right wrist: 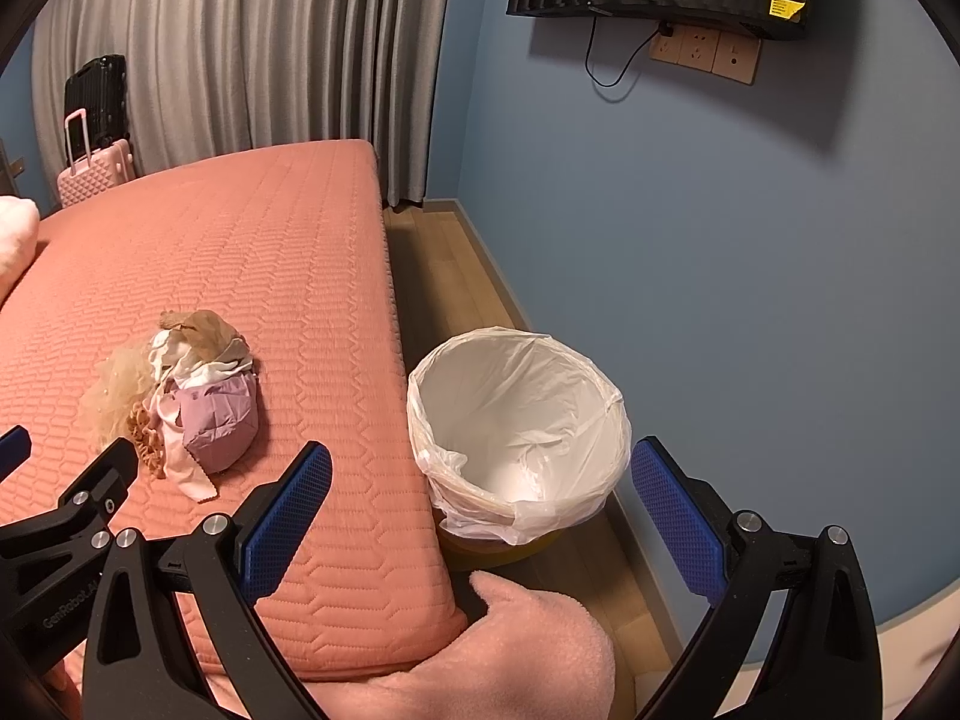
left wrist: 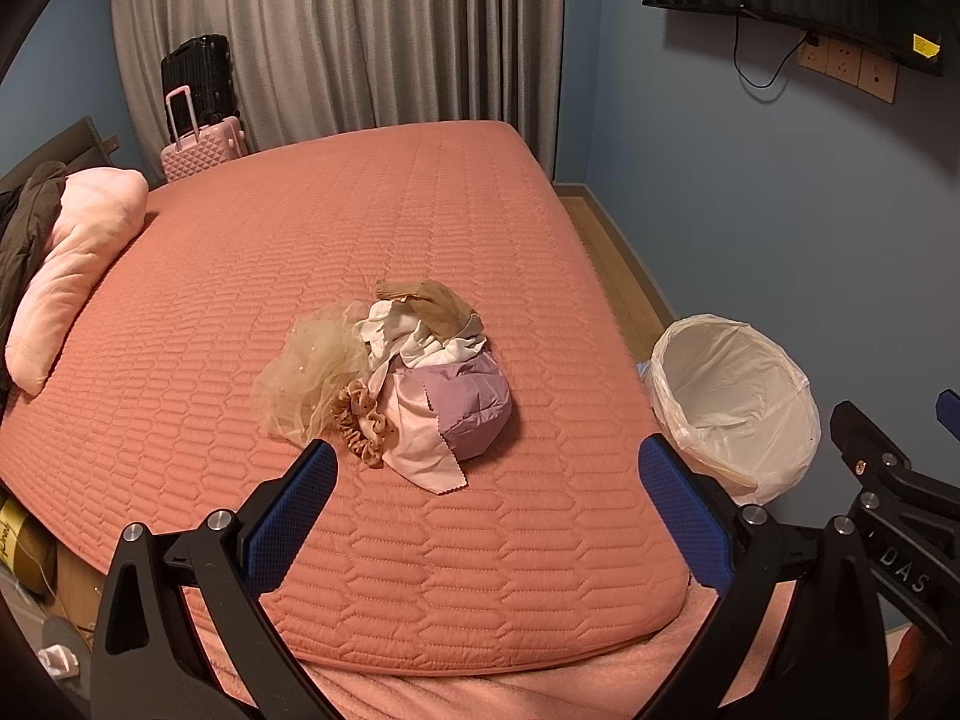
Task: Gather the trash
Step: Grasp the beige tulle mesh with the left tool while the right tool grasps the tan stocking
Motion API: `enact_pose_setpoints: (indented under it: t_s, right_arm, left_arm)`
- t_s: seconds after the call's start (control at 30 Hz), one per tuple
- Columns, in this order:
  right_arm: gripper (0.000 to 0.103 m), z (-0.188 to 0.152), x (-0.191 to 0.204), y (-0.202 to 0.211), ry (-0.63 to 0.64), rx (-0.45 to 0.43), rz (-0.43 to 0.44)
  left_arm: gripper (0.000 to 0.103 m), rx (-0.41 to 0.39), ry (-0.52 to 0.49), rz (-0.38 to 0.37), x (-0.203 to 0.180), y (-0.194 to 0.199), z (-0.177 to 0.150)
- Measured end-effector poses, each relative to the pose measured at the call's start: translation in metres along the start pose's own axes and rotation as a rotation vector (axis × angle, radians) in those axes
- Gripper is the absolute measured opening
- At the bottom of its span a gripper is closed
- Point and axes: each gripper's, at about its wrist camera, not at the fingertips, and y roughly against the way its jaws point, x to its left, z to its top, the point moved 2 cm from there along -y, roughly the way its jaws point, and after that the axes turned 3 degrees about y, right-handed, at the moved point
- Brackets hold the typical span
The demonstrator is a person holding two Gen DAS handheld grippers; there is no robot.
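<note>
This is a bedroom in a home. A wide bed [left wrist: 372,252] with a pink quilted cover lies ahead of the jaws, with grey curtains [left wrist: 336,36] and two suitcases [left wrist: 201,120] behind it, and a pillow [left wrist: 78,264] far left.

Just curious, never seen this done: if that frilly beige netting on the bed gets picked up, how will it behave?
The beige netting looks sheer and puffy, so it is probably very light and floppy. Its frills touch the scrunchie and white cloth, so it may snag and drag them along.
</note>
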Motion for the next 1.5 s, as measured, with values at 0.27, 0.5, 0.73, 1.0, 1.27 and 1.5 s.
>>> enact_pose_setpoints:
  t_s: [0.27, 0.5, 0.73, 1.0, 1.27, 1.5]
  right_arm:
    - [0.097, 0.005, 0.010, 0.003, -0.018, -0.023, 0.009]
    - [0.097, 0.015, 0.030, 0.001, -0.019, -0.046, 0.038]
    - [0.097, 0.023, 0.062, -0.011, -0.017, -0.040, 0.095]
    - [0.097, 0.030, 0.114, -0.040, 0.018, -0.006, 0.169]
    - [0.097, 0.037, 0.160, -0.082, 0.028, 0.040, 0.224]
    - [0.097, 0.044, 0.196, -0.120, 0.049, 0.083, 0.247]
  left_arm:
    - [0.096, -0.009, 0.013, -0.024, 0.017, -0.009, 0.002]
    - [0.096, -0.046, 0.029, -0.036, 0.048, -0.021, 0.011]
    - [0.096, -0.071, 0.106, -0.014, 0.101, -0.041, 0.021]
    - [0.096, -0.032, 0.114, 0.010, 0.147, -0.081, 0.026]
    - [0.096, 0.034, 0.175, -0.017, 0.189, -0.137, 0.031]
    - [0.087, 0.114, 0.218, -0.098, 0.201, -0.181, 0.031]
